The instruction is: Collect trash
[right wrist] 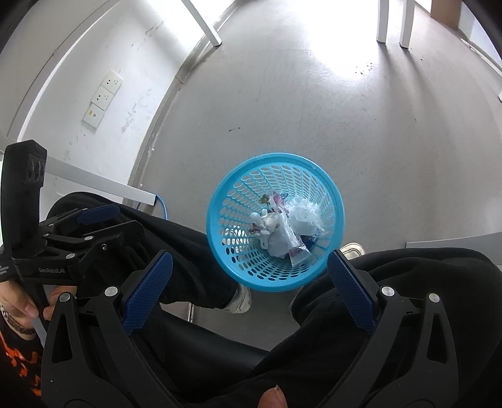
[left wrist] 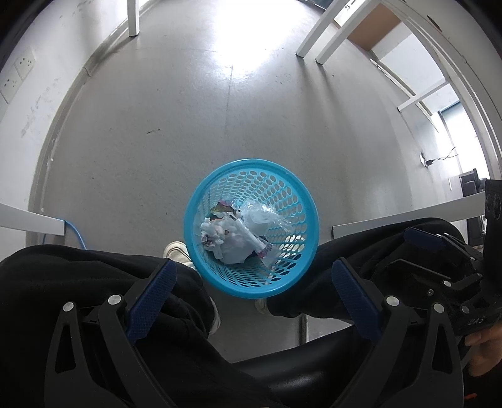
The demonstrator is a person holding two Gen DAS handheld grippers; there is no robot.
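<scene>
A blue perforated wastebasket (left wrist: 189, 219) (right wrist: 214, 233) stands on the grey floor between a seated person's legs. Inside lie crumpled white paper (left wrist: 216, 233) (right wrist: 270, 222), clear plastic wrap (left wrist: 265, 213) (right wrist: 306, 209) and a few printed wrappers. My left gripper (left wrist: 254, 266) hovers above the basket's near rim, open, with nothing between its blue pads. My right gripper (right wrist: 250, 257) hangs open over the same rim, also holding nothing. Each gripper shows at the edge of the other's view, the right gripper (left wrist: 439, 244) and the left gripper (right wrist: 94, 219).
The person's black trouser legs (left wrist: 94, 282) (right wrist: 408, 282) flank the basket, with pale shoes (left wrist: 177, 251) (right wrist: 241, 299) beside it. White table legs (left wrist: 133, 18) (right wrist: 205, 22) stand farther off. Wall sockets (right wrist: 103, 97) and a blue cable (left wrist: 77, 235) are at the left.
</scene>
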